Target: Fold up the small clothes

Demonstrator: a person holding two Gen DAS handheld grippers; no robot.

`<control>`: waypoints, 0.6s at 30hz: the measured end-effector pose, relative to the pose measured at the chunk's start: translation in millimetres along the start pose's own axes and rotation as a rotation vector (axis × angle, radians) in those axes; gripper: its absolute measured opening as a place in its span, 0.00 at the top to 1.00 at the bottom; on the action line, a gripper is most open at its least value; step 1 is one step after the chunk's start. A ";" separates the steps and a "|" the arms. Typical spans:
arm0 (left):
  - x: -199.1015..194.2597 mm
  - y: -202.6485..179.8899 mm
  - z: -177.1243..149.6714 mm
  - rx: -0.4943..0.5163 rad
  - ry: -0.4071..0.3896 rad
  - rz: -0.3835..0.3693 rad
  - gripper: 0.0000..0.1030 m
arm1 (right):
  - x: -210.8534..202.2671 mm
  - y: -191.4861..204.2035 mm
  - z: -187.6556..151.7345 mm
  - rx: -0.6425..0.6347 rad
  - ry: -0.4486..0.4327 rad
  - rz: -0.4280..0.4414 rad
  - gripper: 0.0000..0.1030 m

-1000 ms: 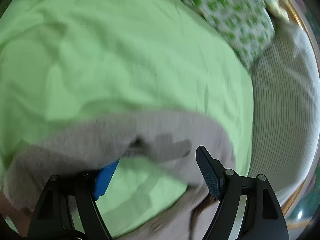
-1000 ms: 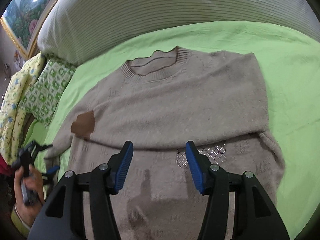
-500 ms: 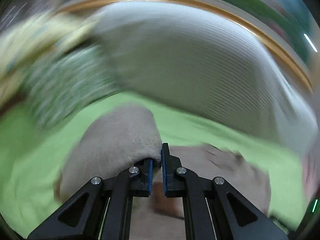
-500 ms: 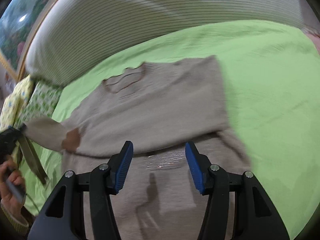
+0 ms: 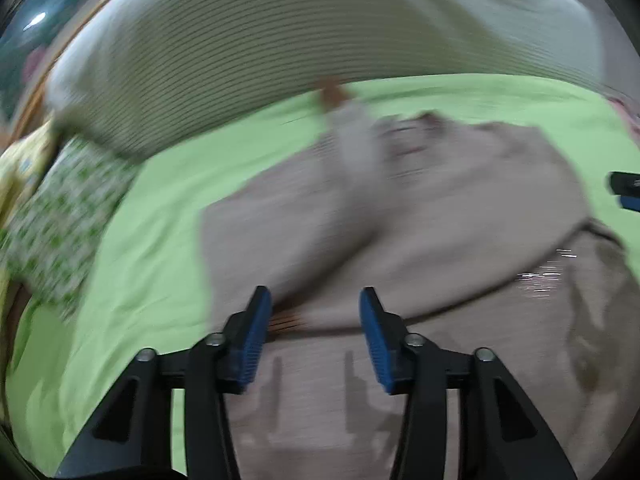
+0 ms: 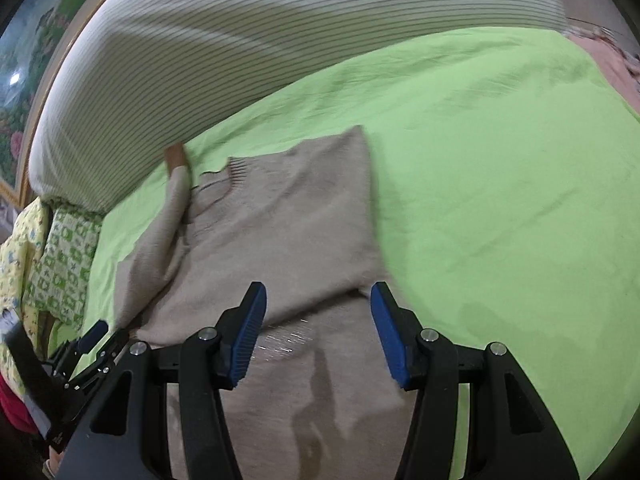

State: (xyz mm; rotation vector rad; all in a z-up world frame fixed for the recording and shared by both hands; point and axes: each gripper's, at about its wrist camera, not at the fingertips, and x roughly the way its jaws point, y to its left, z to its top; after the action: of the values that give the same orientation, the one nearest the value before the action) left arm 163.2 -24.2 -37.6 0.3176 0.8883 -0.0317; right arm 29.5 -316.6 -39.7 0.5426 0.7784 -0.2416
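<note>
Two grippers: both hover over one garment on a bed, and neither holds anything.
Garment: a beige knitted sweater [image 6: 280,240] with a ribbed neck lies flat on a lime green bedsheet [image 6: 500,160], filling the centre and lower middle of both views.
Sleeve: a long beige sleeve with a brown cuff [image 6: 176,156] lies folded up along the sweater's left side, its cuff reaching a striped white bolster [image 6: 240,48] at the upper left.
Left gripper [image 5: 314,324]: its blue-padded jaws have just been opening and stand about half apart, with nothing between them and only sweater cloth beneath.
Right gripper [image 6: 316,320]: its jaws stand about half apart and empty, above the fold where the sweater's upper layer ends.
Key relation: the sweater's long axis runs from the lower centre of the frame up toward the bolster. Its unfolded right edge lies just ahead of the right gripper, so the right hand looks nearer for a next fold.
Left view only: motion-blurred; the right gripper's tip shows at the far right edge.
Right view only: sharp; the left gripper and the hand holding it sit at the lower left, beside a green-and-white patterned pillow [image 6: 64,264].
</note>
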 end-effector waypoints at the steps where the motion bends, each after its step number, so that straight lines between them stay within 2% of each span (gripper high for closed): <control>1: 5.2 11.6 -1.9 -0.021 0.014 0.023 0.43 | 6.6 9.0 0.3 -0.015 0.008 0.020 0.46; 3: 17.8 37.1 -11.0 -0.064 0.053 0.056 0.44 | 25.3 33.4 5.4 -0.051 0.022 0.080 0.46; 6: 37.6 58.7 -13.4 -0.090 0.100 0.056 0.44 | 58.7 66.9 21.5 -0.105 0.027 0.145 0.46; 9: 47.7 66.2 -13.9 -0.094 0.111 0.046 0.42 | 102.9 94.6 45.4 -0.149 0.049 0.176 0.46; 14: 60.8 68.9 -19.2 -0.084 0.130 0.035 0.42 | 169.6 143.4 86.4 -0.207 0.086 0.086 0.46; 16: 62.1 69.9 -23.6 -0.093 0.135 0.037 0.42 | 189.7 164.2 93.4 -0.231 0.086 0.055 0.46; 18: 64.1 69.1 -26.0 -0.102 0.147 0.035 0.42 | 210.3 190.2 94.9 -0.306 0.082 -0.014 0.46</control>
State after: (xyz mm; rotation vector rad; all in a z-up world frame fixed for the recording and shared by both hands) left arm 195.0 55.7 -84.1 0.2418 1.0260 0.0703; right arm 308.3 -211.3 -64.7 0.2592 0.8805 -0.1106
